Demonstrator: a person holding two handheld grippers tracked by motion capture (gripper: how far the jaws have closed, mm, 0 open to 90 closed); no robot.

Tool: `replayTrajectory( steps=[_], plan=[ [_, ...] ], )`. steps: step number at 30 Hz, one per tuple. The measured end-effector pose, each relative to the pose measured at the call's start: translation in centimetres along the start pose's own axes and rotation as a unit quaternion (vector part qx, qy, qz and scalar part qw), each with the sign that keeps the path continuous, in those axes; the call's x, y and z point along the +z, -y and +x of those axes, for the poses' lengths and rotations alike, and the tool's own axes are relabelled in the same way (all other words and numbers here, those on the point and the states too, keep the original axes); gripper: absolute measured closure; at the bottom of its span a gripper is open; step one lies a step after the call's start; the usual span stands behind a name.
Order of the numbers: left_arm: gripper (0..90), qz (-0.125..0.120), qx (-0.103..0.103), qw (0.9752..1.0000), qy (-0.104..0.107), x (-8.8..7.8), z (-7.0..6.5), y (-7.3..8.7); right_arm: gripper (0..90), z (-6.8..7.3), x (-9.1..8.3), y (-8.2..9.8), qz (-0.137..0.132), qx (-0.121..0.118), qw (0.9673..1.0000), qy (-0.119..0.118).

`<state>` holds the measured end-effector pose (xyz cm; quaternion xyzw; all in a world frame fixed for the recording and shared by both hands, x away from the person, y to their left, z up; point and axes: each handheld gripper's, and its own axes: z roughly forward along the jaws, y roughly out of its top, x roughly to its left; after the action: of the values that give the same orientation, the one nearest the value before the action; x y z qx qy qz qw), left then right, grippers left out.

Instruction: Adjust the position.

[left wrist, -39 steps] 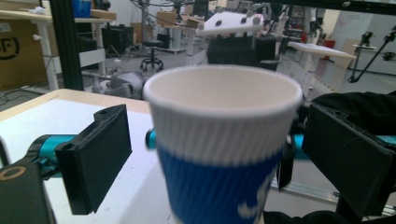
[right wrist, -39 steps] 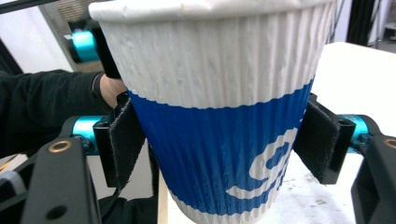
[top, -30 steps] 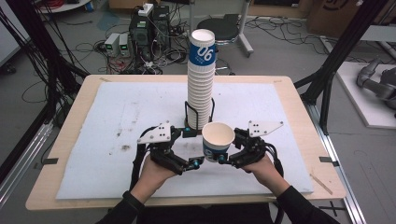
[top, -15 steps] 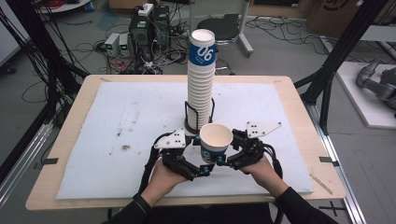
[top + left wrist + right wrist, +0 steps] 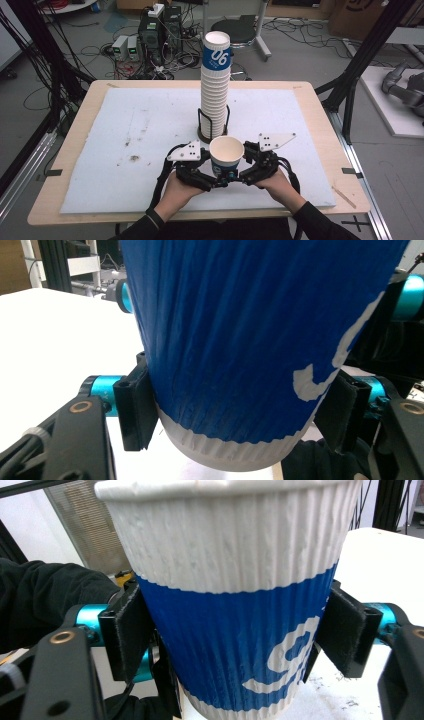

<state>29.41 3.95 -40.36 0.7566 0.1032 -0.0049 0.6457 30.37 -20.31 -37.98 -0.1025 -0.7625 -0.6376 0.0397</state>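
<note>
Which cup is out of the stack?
The single cup at the table's near edge, gripped between the left gripper and right gripper. The others sit nested in the tall stack behind it.

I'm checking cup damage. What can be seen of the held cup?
The cup is ribbed paper, white at the top over a blue band with white print, white at the base. It stands upright, open and empty, undented, near the table's front edge. The left gripper and right gripper each clamp its sides.

white "06" on the blue band of the top cup (image 5: 216, 55) of the tall stack
</note>
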Motion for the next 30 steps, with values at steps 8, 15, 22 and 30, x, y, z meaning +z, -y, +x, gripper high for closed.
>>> replayTrajectory(
  steps=[8, 15, 22, 30],
  plan=[
    [29.9, 0.014, 0.004, 0.9999, 0.006, 0.51, -0.13, 0.36, 17.2, 0.33, -0.29, -0.62, -0.013, 0.005, 0.9999, 0.004],
    [28.4, 0.010, 0.002, 0.9999, 0.008, 0.48, -0.03, 0.48, 21.1, 0.35, -0.33, -0.54, -0.014, 0.006, 0.9999, 0.002],
    [18.0, -0.004, 0.007, 1.0000, 0.005, 0.46, -0.48, 0.00, 21.5, 0.32, -0.21, -0.37, -0.010, 0.004, 0.9999, 0.005],
    [26.1, -0.011, 0.006, 0.9999, 0.000, 0.09, -0.39, 0.02, 21.6, 0.55, 0.24, -0.21, -0.003, 0.000, 1.0000, 0.003]
  ],
)
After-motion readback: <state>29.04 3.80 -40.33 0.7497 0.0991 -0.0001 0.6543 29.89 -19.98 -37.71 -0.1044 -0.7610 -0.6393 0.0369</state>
